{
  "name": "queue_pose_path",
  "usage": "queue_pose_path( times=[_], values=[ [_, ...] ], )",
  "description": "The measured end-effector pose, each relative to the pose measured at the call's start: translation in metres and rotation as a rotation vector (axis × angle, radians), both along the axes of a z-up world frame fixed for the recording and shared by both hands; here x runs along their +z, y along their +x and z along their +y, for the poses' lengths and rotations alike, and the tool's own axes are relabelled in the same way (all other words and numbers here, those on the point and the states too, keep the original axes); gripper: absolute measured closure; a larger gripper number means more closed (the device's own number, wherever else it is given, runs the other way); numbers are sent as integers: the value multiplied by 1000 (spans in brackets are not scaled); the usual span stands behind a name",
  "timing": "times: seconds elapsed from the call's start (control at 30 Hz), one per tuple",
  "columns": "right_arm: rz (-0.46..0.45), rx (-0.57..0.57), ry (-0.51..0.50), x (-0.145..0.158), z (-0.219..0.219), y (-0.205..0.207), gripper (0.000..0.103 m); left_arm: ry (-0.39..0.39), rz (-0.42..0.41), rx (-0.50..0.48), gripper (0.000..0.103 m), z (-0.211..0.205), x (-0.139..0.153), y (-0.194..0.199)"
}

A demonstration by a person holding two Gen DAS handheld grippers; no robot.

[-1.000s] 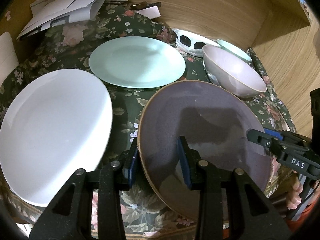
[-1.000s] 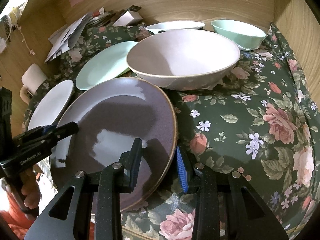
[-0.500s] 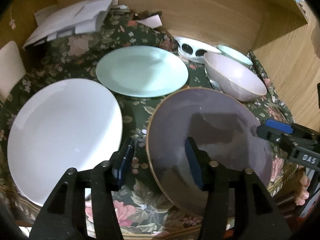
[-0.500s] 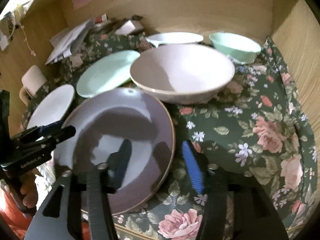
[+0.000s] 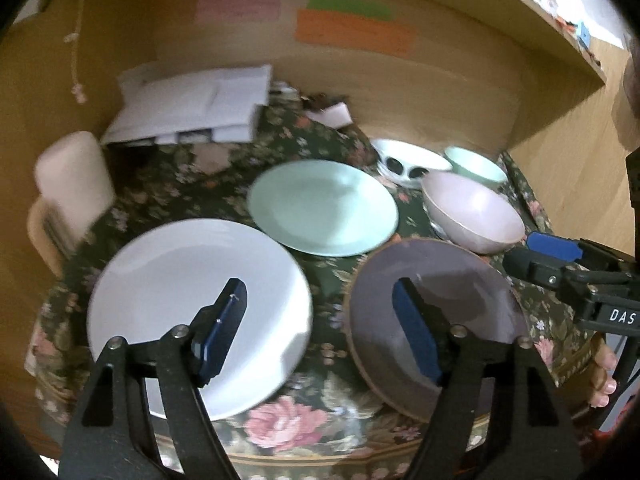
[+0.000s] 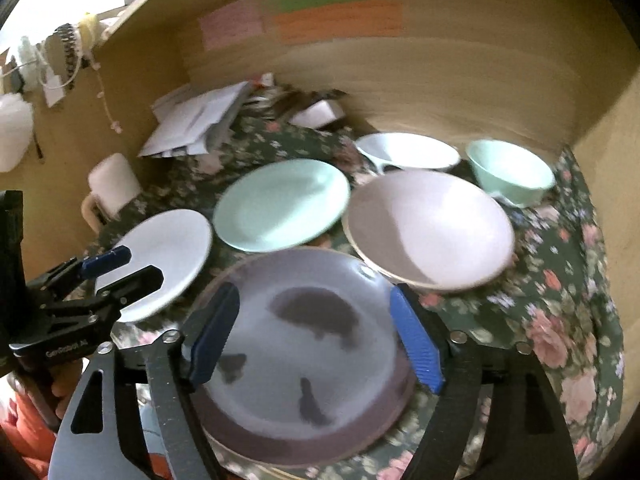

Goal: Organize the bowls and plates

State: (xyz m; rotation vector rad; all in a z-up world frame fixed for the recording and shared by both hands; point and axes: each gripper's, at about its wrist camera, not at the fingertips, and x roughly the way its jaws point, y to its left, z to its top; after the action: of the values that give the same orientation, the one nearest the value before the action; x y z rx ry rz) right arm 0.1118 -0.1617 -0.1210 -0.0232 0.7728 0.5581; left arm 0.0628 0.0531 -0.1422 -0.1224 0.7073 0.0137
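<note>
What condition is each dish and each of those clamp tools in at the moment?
purple plate: flat on the cloth, not gripped
white plate: flat, empty
mint plate: flat, empty
pink bowl: upright, empty
mint bowl: upright
white bowl: upright
left gripper: jaws opening, holding nothing
right gripper: jaws opening, holding nothing

The purple plate (image 5: pixel 460 280) is being released: the rim that was clamped a second ago by the left gripper (image 5: pixel 320 328) and the right gripper (image 6: pixel 316 332) is no longer being pinched. Both pairs of jaws are being opened wide and nothing is being pressed by them. Both grippers are being lifted and drawn back from the plate.
</note>
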Motion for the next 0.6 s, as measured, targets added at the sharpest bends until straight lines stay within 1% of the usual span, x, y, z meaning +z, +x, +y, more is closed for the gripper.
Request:
queue_pose_path(
  times=[0.03, 0.1, 0.2, 0.3, 0.43, 0.6],
  values=[
    [-3, 11, 0, 1, 4, 0, 27, 4, -8, 14, 22, 6, 2, -3],
    [-9, 36, -3, 3, 15, 1, 27, 13, -28, 41, 17, 17, 5, -9],
    [-9, 83, -10, 3, 35, 4, 27, 33, -54, 86, 17, 35, 8, -18],
    [1, 126, -17, 1, 53, 6, 27, 33, -52, 129, 17, 54, 5, -23],
    [17, 189, -36, -5, 84, 11, 27, 21, -25, 198, 17, 85, -3, -28],
    [44, 248, -52, -12, 114, 16, 27, 6, 17, 259, 17, 118, -18, -31]
  ],
)
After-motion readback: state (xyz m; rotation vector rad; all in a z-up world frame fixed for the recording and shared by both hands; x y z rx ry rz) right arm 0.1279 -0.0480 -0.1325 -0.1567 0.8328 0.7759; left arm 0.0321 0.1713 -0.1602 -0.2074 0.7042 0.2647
